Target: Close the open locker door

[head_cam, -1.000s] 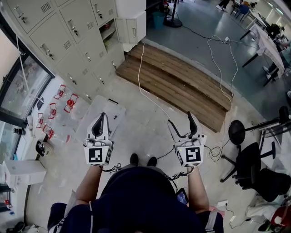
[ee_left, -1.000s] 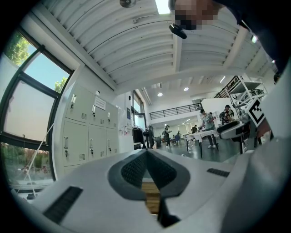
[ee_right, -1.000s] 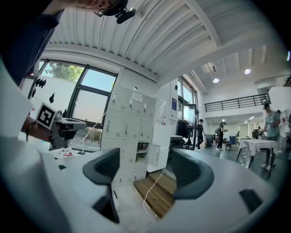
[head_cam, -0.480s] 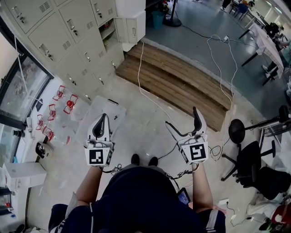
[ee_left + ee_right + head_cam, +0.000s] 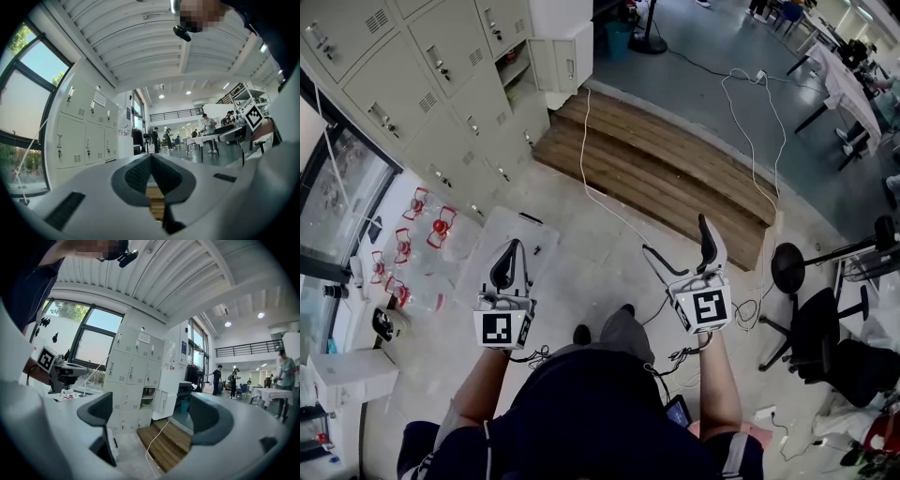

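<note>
two grippers point ahead of you: the left gripper (image 5: 508, 255) has its jaws together, and the right gripper (image 5: 675, 236) has jaws that have just been opening wide, with nothing between them. beyond the wooden step (image 5: 675, 173), well ahead and slightly left, the open locker door (image 5: 572, 58) juts from the locker bank (image 5: 441, 84). neither hand looks clearly nearer.

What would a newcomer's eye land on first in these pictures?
The bank of grey lockers at the head view's upper left, one door open at its far end. Below, two grippers: the left gripper shut, the right gripper empty, its jaws having just been opening wide. Beyond them, a wooden platform crossed by a white cable.
</note>
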A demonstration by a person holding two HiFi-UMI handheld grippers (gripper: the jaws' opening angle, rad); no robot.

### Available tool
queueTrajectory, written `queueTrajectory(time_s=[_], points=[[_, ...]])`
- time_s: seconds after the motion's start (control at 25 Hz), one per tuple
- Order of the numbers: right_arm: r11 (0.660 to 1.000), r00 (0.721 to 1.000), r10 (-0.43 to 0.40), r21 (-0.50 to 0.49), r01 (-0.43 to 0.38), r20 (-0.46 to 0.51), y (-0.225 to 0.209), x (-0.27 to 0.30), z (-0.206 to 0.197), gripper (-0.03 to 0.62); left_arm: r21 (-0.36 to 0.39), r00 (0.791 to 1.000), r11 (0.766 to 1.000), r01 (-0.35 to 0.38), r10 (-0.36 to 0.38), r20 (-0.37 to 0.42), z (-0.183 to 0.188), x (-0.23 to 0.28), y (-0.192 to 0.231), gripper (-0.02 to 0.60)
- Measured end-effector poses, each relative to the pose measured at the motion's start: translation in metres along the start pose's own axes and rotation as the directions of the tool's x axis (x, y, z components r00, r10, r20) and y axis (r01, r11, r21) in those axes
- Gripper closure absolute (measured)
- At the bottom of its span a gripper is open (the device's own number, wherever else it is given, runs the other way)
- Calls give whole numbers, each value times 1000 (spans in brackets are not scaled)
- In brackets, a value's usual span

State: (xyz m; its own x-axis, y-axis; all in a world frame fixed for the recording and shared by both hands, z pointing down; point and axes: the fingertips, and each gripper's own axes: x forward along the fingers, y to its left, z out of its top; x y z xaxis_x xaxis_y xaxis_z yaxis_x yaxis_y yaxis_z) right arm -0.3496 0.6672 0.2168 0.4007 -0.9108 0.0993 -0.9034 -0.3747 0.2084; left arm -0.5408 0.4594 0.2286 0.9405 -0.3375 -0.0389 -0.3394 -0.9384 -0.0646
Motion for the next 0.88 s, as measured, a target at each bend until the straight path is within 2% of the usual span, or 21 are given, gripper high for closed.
queueTrajectory(time_s=[0.16,0.32,0.48,0.68,0.88], points=[[1000,1000,18,-3,-18,-7,-25,31,-11,74,13,1000,1000,-7,7,13,-6,38,0,580],[999,999,51,18,-50,-2,-70,71,-28,75,11,999,999,-43,43,-1,-14,93,-4,580],[994,995,104,29,-104,0,-125,120,-44,80,11,994,993,-114,114,-5,-15,161,-7,580],[980,980,197,36,-197,0,-195,179,-55,88,10,977,977,-213,213,-12,-8,238,-12,580],[963,963,270,11,-270,-4,-239,242,-63,91,16,965,965,-261,262,-6,-2,299,-9,580]])
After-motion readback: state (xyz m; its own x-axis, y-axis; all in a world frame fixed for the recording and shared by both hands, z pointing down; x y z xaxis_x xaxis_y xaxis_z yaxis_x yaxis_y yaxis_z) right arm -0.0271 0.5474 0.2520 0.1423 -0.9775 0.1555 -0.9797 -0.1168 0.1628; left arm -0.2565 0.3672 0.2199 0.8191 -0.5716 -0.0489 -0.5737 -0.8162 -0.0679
